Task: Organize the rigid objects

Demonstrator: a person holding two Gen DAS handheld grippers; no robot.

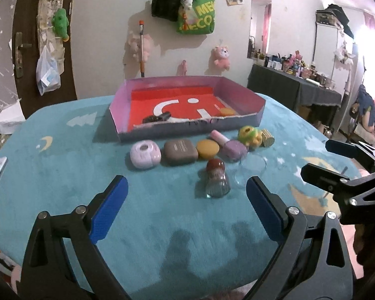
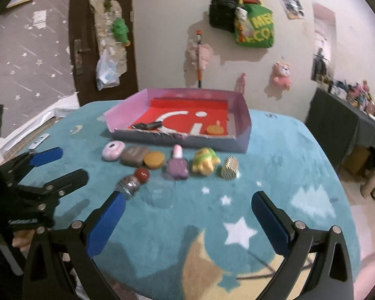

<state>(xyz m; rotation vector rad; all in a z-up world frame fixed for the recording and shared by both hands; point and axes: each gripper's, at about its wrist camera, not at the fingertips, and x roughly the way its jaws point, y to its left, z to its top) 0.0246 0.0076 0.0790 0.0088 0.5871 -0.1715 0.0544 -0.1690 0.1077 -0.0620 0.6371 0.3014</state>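
Table (image 1: 62, 155) under a teal cloth with stars and moons. Tray (image 1: 237, 88), shallow, red floor, at 12 o'clock on the table; inside it a dark clip (image 1: 156, 118) near the front wall and an orange disc (image 1: 227, 111) toward 3 o'clock.

Left gripper (image 1: 186, 187): jaws spread wide, nothing between the pads, above the cloth at 6 o'clock.

Right gripper (image 2: 188, 201): jaws at full spread, empty.

Row just in front of the tray, 9 to 3 o'clock: lilac case (image 1: 145, 154), brown case (image 1: 180, 152), orange puff (image 1: 207, 148), purple bottle (image 1: 228, 145), yellow-green toy (image 1: 249, 136), gold box (image 1: 267, 137). Neighbours touch or nearly touch.

Red-capped jar (image 1: 216, 181) stands apart from the row at 6 o'clock, tilted, just beyond the left gripper's fingertips.
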